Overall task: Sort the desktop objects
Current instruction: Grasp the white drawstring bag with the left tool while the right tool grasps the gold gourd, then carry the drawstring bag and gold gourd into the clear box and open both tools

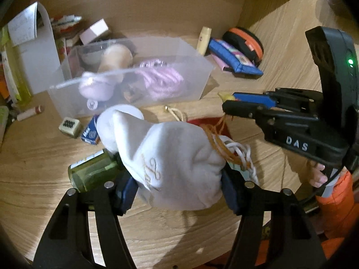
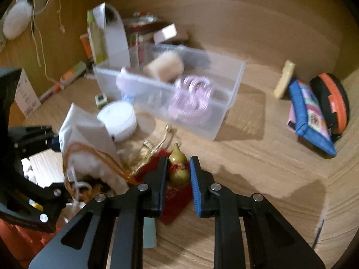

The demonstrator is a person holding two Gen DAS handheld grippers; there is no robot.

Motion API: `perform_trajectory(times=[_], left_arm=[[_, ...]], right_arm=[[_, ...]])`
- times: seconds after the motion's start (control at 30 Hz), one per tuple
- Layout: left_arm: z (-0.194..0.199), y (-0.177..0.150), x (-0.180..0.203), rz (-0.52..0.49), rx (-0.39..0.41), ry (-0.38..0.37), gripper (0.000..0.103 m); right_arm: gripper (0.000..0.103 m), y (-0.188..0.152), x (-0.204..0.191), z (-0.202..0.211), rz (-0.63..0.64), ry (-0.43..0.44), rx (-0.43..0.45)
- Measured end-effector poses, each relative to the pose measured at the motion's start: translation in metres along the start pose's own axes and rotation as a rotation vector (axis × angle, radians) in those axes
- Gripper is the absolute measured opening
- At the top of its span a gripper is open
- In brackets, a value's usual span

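On the wooden surface (image 2: 258,157), toward twelve o'clock of both views, a clear plastic bin (image 1: 202,76) is seen, in which a pink-and-white coiled cord (image 1: 161,78), a beige rounded object (image 1: 116,56) and a pale lilac item (image 1: 96,87) are held. At two o'clock of it, a blue pouch (image 2: 307,114) is leaned against an orange-and-black case (image 2: 334,98). A white cloth pouch (image 1: 170,157) is clamped between the left tongs (image 1: 179,188), its long axis run from five toward eleven o'clock, with its orange drawstrings (image 1: 215,139) at the three o'clock end. A small gold gourd (image 2: 178,168) is gripped upright by the right tongs (image 2: 178,174), stem toward twelve, above a red cloth (image 2: 175,208).
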State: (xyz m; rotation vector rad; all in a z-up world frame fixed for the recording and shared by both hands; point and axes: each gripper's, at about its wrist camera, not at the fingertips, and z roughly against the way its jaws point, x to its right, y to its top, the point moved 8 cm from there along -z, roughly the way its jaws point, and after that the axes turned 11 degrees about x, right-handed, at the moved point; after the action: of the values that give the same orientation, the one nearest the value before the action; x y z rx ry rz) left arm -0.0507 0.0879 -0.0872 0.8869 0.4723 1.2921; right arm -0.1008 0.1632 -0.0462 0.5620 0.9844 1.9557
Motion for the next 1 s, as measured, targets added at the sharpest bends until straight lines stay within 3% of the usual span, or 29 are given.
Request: perform_trajectory(times=[0.27, 0.57, 0.8, 1.0], left_arm=[[0.02, 0.034, -0.01, -0.011, 0.09, 0.041, 0.064], [0.038, 0.09, -0.049, 0.008, 0.193, 0.113, 0.064], [0.033, 0.126, -0.072, -0.021, 0.224, 0.176, 0.064], [0.012, 0.142, -0.088, -0.023, 0.211, 0.185, 0.064]], right_arm=[[0.018, 0.027, 0.012, 0.014, -0.056, -0.026, 0.074], [0.018, 0.056, 0.021, 0.027, -0.098, -0.046, 0.148], [0.018, 0.074, 0.026, 0.028, -0.114, -0.063, 0.186], [0.018, 0.088, 0.033, 0.019, -0.124, -0.082, 0.194]])
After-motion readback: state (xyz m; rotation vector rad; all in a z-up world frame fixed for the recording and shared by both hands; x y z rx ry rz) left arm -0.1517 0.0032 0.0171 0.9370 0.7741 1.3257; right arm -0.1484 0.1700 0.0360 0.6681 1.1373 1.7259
